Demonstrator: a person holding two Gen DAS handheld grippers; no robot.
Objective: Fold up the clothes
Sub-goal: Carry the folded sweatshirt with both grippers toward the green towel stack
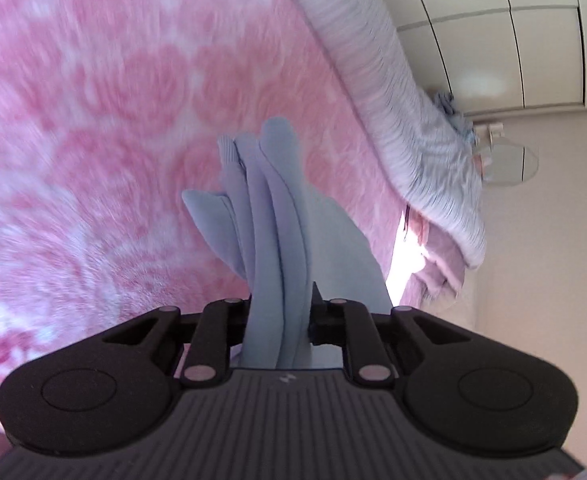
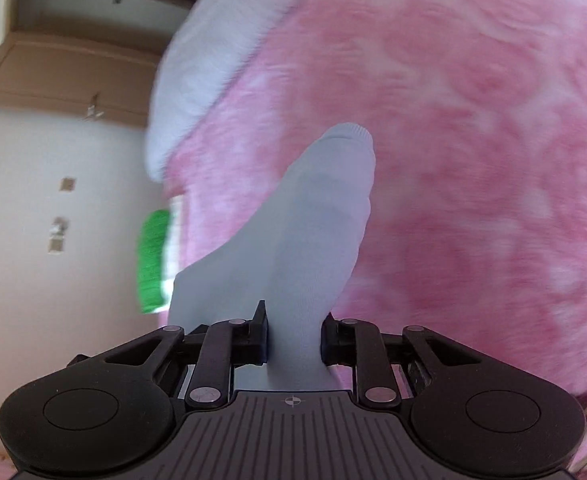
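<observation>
Left wrist view shows the pink blanket (image 1: 133, 140) filling most of the frame, its edge lined by a grey striped cloth (image 1: 413, 120), with bare wall and white cabinet doors (image 1: 533, 40) beyond. The left gripper (image 1: 279, 320) is clamped on a pale blue garment (image 1: 269, 208), bunched into long folds that hang forward over the blanket. Only the right wrist view shows a wooden door (image 2: 65, 56), a green object (image 2: 153, 260) and a white pillow (image 2: 213, 60); there the right gripper (image 2: 295, 340) pinches smooth pale blue fabric (image 2: 317, 216) with a ribbed end.

Blue garment (image 1: 277, 216) in left claw (image 1: 279, 320)
</observation>
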